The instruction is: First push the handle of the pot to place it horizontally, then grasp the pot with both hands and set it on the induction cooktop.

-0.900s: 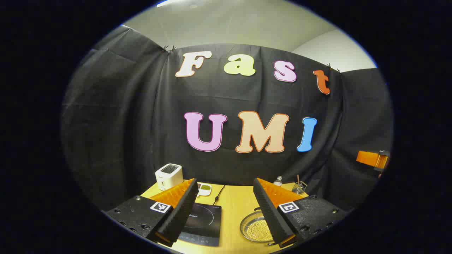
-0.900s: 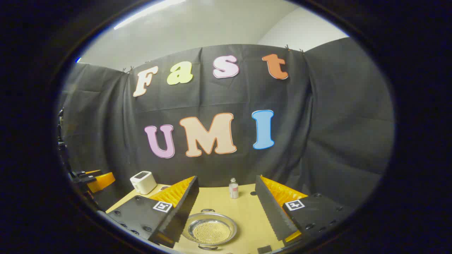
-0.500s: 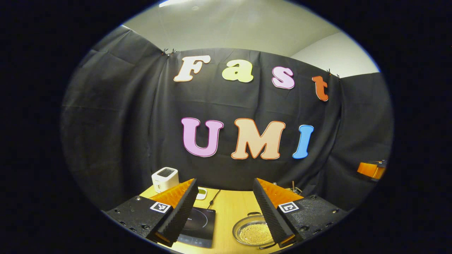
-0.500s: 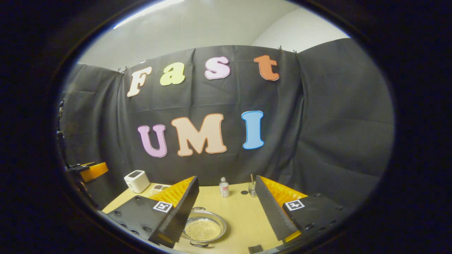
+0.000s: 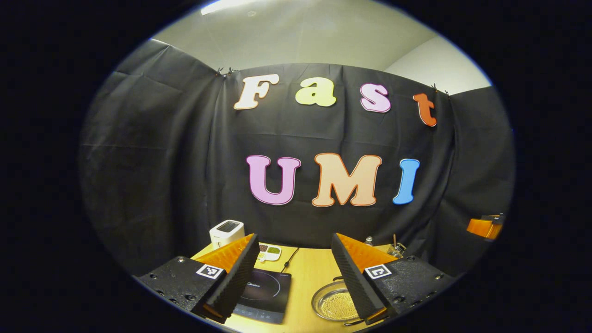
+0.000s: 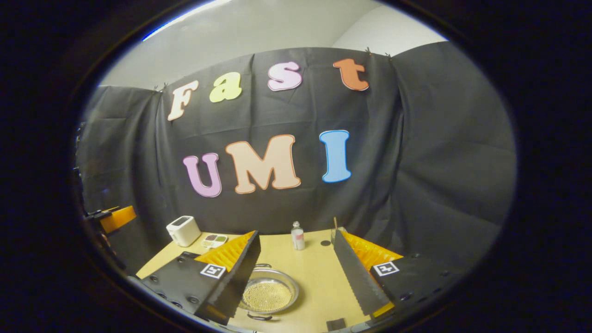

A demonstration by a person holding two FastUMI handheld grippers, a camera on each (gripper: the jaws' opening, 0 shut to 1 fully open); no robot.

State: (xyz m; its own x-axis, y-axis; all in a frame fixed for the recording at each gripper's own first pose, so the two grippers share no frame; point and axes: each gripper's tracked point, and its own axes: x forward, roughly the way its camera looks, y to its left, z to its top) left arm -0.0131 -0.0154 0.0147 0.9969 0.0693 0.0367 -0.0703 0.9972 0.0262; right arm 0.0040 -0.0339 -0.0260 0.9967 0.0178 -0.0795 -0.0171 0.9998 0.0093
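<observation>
A shallow metal pot (image 6: 269,295) with small yellow beads inside sits on the wooden table (image 6: 319,277). Its two loop handles point toward and away from me in the right gripper view. My right gripper (image 6: 296,244) hovers open above and before it, with the pot low beside its left finger. In the left gripper view the pot (image 5: 334,304) is partly hidden behind the right finger. The black induction cooktop (image 5: 264,296) lies to its left. My left gripper (image 5: 294,239) is open and holds nothing.
A white toaster (image 5: 226,232) and a small divided dish (image 5: 269,252) stand at the table's back left. A small bottle (image 6: 298,237) and a cup with a stick (image 5: 395,249) stand at the back. The cooktop's cord (image 5: 289,260) runs rearward.
Both hand-held grippers drifted a little, and the right one now looks down on more of the table. The pot and cooktop stayed in place. Both grippers remain open.
</observation>
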